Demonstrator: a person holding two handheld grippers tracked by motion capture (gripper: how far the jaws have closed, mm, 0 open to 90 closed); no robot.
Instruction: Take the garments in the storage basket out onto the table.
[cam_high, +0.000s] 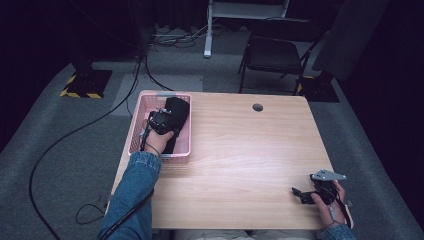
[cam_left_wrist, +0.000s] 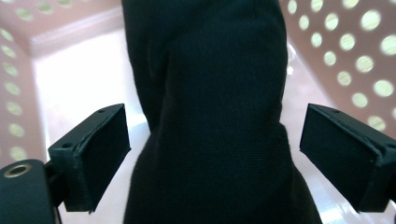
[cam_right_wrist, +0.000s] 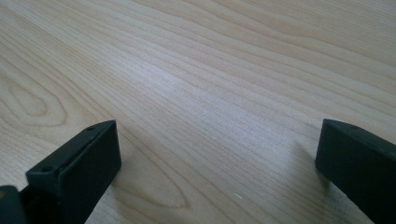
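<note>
A black cloth (cam_left_wrist: 210, 116) lies in the pink basket (cam_high: 138, 127) at the table's (cam_high: 240, 155) left side. The left tongs (cam_left_wrist: 212, 154) are spread wide around it. It looks soft and light, so pinch a thick fold. The right tongs (cam_right_wrist: 219, 163) are spread over bare wood.

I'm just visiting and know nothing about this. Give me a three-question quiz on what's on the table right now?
1. True or false: the black cloth lies in the pink basket.
2. Which gripper is over the basket: (a) left (b) right?
3. Fill in: the right gripper's jaws are ____ over bare table.

Key: 1 true; 2 a; 3 open.
</note>
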